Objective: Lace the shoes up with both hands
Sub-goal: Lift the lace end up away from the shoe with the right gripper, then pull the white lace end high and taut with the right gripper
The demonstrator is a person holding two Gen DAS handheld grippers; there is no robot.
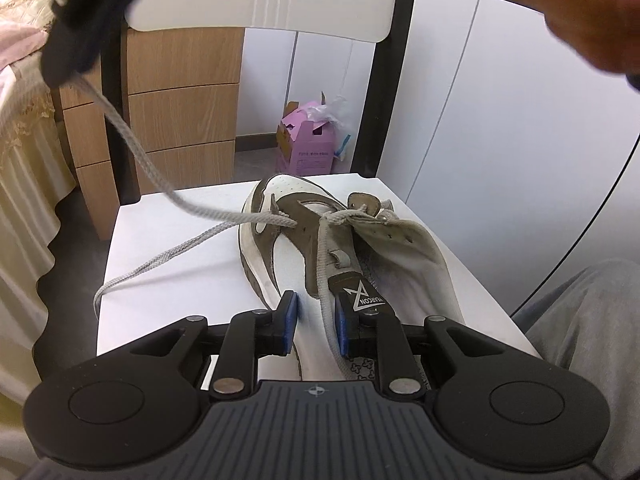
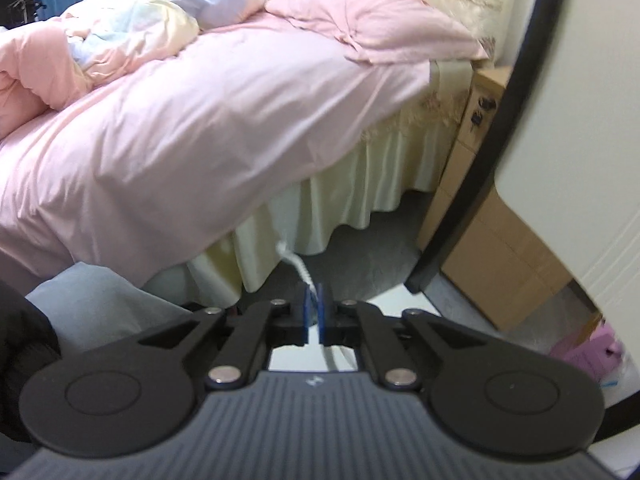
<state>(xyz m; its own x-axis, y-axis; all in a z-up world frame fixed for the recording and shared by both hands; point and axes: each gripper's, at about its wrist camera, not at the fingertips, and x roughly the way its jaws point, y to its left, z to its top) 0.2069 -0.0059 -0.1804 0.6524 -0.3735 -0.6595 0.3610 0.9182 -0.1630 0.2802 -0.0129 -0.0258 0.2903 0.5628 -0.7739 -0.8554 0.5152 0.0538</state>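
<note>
Our right gripper (image 2: 314,308) pinches the flat woven grey lace (image 1: 132,128); our left gripper (image 1: 316,320), jaws narrowly parted, straddles another strand above the brown suede-and-white leather shoe (image 1: 296,236).

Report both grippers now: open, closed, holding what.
Left gripper: open, shoelace lying between the jaws, not pinched.
Right gripper: closed on the shoelace end.

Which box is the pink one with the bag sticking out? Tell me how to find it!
Look past the white chair seat where the brown and white shoe lies, to the floor by the white wall. Right of the wooden drawers stands a small pink cardboard box: the only pink thing there, flaps open, crumpled clear plastic poking out.
</note>
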